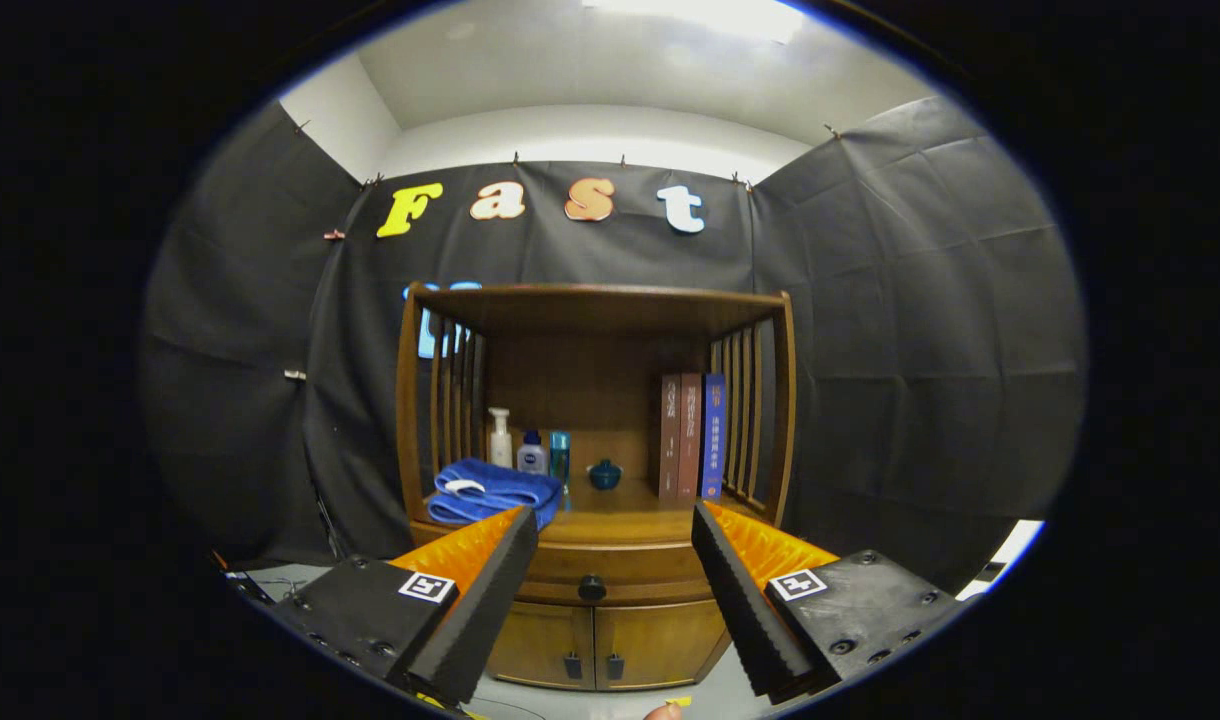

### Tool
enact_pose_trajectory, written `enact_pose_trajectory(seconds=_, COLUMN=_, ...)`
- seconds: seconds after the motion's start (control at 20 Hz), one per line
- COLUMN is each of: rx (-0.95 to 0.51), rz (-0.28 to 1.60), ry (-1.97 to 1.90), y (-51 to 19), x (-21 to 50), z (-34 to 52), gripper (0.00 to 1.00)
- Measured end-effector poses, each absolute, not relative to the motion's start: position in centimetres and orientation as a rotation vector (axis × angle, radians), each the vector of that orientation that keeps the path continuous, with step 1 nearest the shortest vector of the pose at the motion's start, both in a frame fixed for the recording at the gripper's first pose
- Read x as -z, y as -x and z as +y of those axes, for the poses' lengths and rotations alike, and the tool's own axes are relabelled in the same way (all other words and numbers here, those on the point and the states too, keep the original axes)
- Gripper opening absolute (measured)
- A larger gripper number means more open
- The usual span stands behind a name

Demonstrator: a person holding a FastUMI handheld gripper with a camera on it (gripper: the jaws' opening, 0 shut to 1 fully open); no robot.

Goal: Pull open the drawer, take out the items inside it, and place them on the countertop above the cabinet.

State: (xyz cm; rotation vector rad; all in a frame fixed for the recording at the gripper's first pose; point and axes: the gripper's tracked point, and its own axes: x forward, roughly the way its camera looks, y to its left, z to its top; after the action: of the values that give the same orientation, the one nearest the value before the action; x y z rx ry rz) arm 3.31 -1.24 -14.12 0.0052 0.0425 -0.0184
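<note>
Tongs (615, 590) spread; drawer (592, 572) closed, ahead between them.

Lettering on the book spines (690, 436) is too small to read.

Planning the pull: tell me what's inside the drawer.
The drawer is shut, so its contents are hidden; just its front and dark knob show. The claw hangs open, short of the cabinet, with the knob framed between its fingers.

My gripper (615, 540) hangs with fingers spread wide and empty, framing the closed drawer (610, 570) and its knob (592, 587) on the wooden cabinet (600, 640) beyond them.
</note>
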Motion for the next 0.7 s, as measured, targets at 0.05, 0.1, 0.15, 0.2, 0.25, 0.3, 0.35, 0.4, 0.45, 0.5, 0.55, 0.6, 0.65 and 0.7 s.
enact_pose_trajectory(seconds=0.05, rx=0.02, rz=0.056, ry=-0.011, y=-4.1, x=16.1, z=-1.4, gripper=0.98)
enact_pose_trajectory(seconds=0.1, rx=0.019, rz=0.077, ry=-0.016, y=-4.9, x=18.2, z=-1.4, gripper=0.98)
enact_pose_trajectory(seconds=0.15, rx=0.019, rz=0.099, ry=-0.013, y=-6.0, x=20.3, z=-1.3, gripper=0.98)
enact_pose_trajectory(seconds=0.2, rx=0.016, rz=0.117, ry=-0.011, y=-7.0, x=22.1, z=-1.2, gripper=0.98)
enact_pose_trajectory(seconds=0.25, rx=0.017, rz=0.131, ry=-0.007, y=-8.1, x=23.8, z=-1.4, gripper=0.98)
enact_pose_trajectory(seconds=0.3, rx=0.015, rz=0.14, ry=-0.006, y=-9.4, x=25.1, z=-1.3, gripper=0.99)
enact_pose_trajectory(seconds=0.35, rx=0.013, rz=0.147, ry=-0.002, y=-10.7, x=26.3, z=-0.9, gripper=0.99)
enact_pose_trajectory(seconds=0.4, rx=0.008, rz=0.151, ry=0.001, y=-12.0, x=27.4, z=-0.3, gripper=0.99)
enact_pose_trajectory(seconds=0.45, rx=0.007, rz=0.155, ry=0.009, y=-13.4, x=28.4, z=0.1, gripper=0.99)
enact_pose_trajectory(seconds=0.5, rx=0.001, rz=0.169, ry=0.008, y=-14.7, x=29.6, z=0.4, gripper=0.99)
enact_pose_trajectory(seconds=0.55, rx=-0.001, rz=0.188, ry=0.006, y=-15.9, x=30.8, z=0.5, gripper=0.99)
enact_pose_trajectory(seconds=0.6, rx=-0.005, rz=0.211, ry=-0.001, y=-17.0, x=32.2, z=0.7, gripper=0.99)
enact_pose_trajectory(seconds=0.65, rx=-0.007, rz=0.232, ry=-0.002, y=-17.9, x=33.5, z=0.6, gripper=0.99)
enact_pose_trajectory(seconds=0.7, rx=-0.008, rz=0.257, ry=-0.001, y=-18.9, x=34.7, z=0.5, gripper=0.99)
